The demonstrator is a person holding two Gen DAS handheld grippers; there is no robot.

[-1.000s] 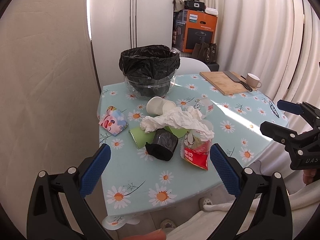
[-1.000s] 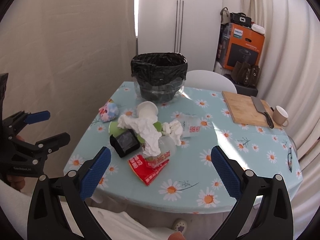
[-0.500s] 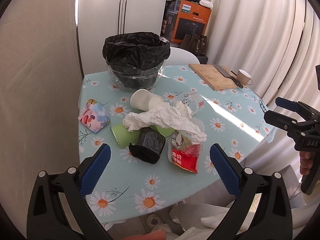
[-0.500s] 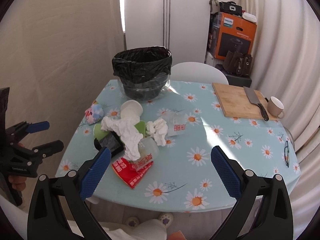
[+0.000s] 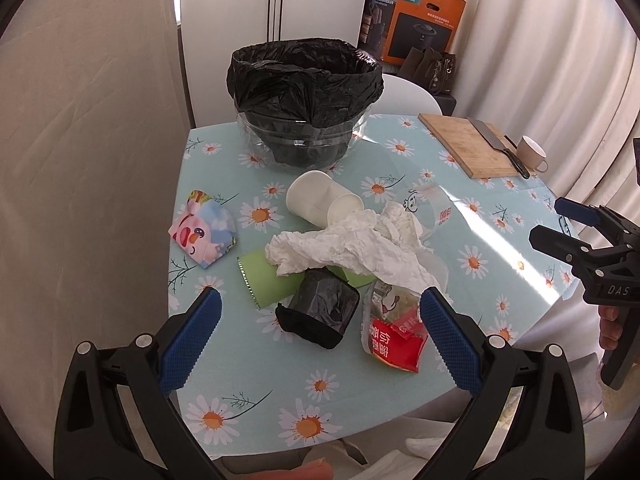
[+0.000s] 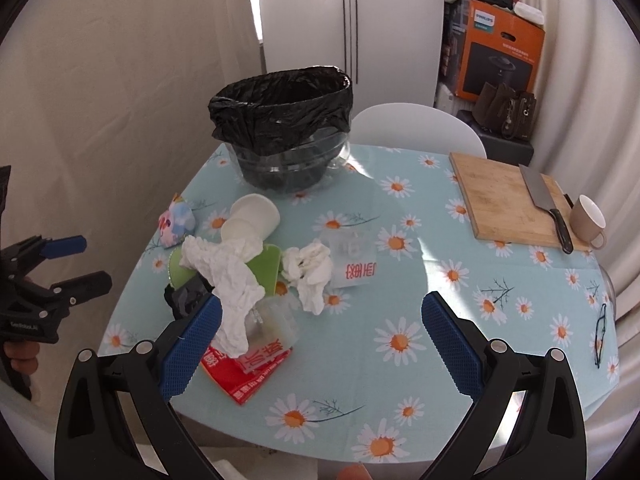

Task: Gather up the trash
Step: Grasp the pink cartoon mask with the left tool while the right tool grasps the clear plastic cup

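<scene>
The left gripper [image 5: 318,334] hangs over the near edge of the bench [image 5: 224,412] with its jaws wide open and nothing in them. The right gripper [image 6: 320,334] is the same: jaws wide open, holding nothing and touching nothing.

The trash lies in one heap on the bench, right in front of the left jaws. Closest is a black wrapped lump [image 5: 320,314], sitting between the two blue pads. Just to its right is a red snack bag [image 5: 394,338], close to the right pad. A green piece [image 5: 264,278] pokes out on the left of the lump. On top of all that lies a big crumpled white tissue [image 5: 348,250]. Behind the tissue are two white paper cups [image 5: 316,200] lying on their sides, one inside the other. A clear plastic cup [image 5: 430,210] lies to their right. A small cartoon packet [image 5: 202,234] lies off to the left, apart from the heap.

Further back stands a clear bowl lined with a black trash bag [image 5: 304,76]. The heap is between it and the jaws.

From the right jaws, the heap is ahead and to the left. A second small tissue wad [image 6: 310,268] sits in front of them. Far to the right are a cutting board [image 6: 506,200] with a knife [image 6: 546,200] on it, and a cup [image 6: 586,222] next to it.
</scene>
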